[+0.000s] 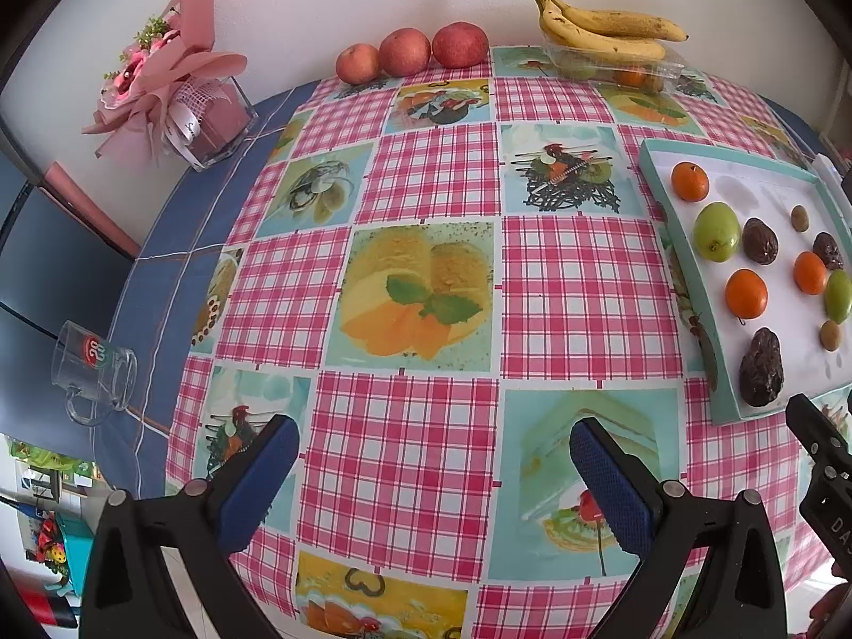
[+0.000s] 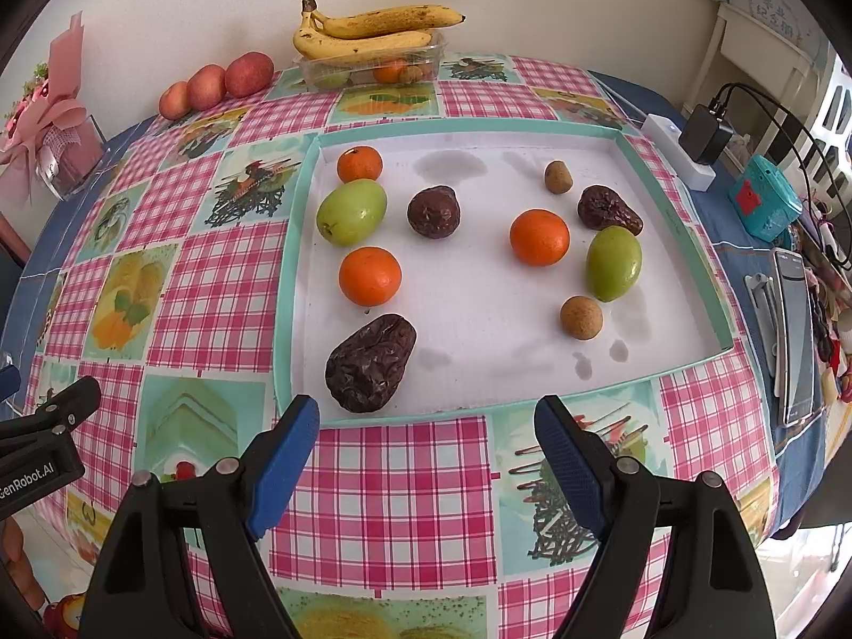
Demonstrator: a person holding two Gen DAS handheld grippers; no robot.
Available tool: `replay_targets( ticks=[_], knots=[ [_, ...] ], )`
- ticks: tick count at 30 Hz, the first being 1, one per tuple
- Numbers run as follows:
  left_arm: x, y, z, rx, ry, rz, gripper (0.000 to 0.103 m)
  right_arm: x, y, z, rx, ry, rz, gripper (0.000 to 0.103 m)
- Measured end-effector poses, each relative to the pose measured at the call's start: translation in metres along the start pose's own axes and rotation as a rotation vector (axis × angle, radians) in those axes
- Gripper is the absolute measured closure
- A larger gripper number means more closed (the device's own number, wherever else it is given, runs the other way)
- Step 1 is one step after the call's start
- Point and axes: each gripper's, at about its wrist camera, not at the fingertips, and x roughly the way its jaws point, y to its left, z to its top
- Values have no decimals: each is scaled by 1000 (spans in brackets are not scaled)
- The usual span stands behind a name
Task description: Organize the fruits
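A shallow teal-rimmed white tray [image 2: 298, 245] holds loose fruit: three oranges [image 2: 369, 275], two green fruits [image 2: 351, 211], three dark wrinkled fruits [image 2: 370, 363] and two small brown ones [image 2: 581, 317]. The same tray [image 1: 687, 277] shows at the right of the left wrist view. My right gripper [image 2: 426, 426] is open and empty just before the tray's near rim. My left gripper [image 1: 434, 444] is open and empty over the checked tablecloth, left of the tray. Three red apples [image 1: 404, 51] and bananas [image 1: 601, 26] on a clear punnet [image 1: 617, 66] sit at the far edge.
A pink bouquet in a glass vase [image 1: 175, 90] and a glass mug [image 1: 93, 373] stand at the left. A white power strip with a charger [image 2: 687, 152], a teal device [image 2: 764, 202] and a phone [image 2: 793, 335] lie right of the tray.
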Motion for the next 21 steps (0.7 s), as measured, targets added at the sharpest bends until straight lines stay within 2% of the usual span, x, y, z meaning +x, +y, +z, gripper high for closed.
replay_targets(
  ticks=[21],
  knots=[
    [1,0,-2,0,6,-1,0,0,1,0,-6,4,1,19]
  ],
)
